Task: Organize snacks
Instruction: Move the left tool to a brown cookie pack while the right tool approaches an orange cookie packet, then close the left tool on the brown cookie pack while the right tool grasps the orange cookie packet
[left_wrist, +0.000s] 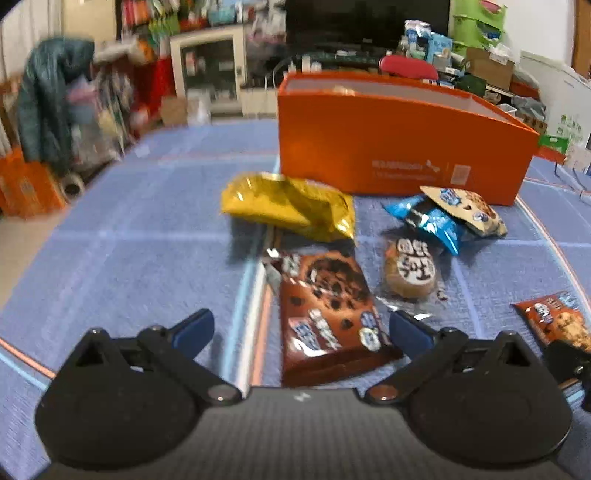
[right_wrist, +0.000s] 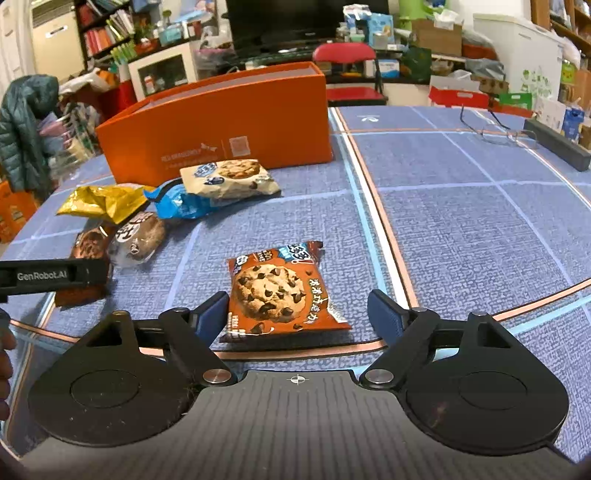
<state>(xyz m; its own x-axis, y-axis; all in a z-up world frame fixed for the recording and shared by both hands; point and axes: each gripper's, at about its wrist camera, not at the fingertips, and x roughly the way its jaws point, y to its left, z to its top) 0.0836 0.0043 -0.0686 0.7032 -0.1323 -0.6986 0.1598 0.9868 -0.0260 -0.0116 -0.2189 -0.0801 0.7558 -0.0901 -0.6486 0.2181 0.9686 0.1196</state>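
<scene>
A box (right_wrist: 221, 122) stands at the far side of the table (right_wrist: 461, 221). Near it lies a cluster of snack packets (right_wrist: 166, 206). One cookie packet (right_wrist: 275, 291) lies apart, nearer and to the right.

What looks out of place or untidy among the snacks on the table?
Nothing is spilled or torn. The snacks lie loose in front of the orange box, not in it. The cream cookie packet rests tilted on the blue packet, and the yellow bag is crumpled. Eyeglasses lie apart at the far right.

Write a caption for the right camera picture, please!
Open right gripper lined up on a chocolate-chip cookie packet.
</scene>
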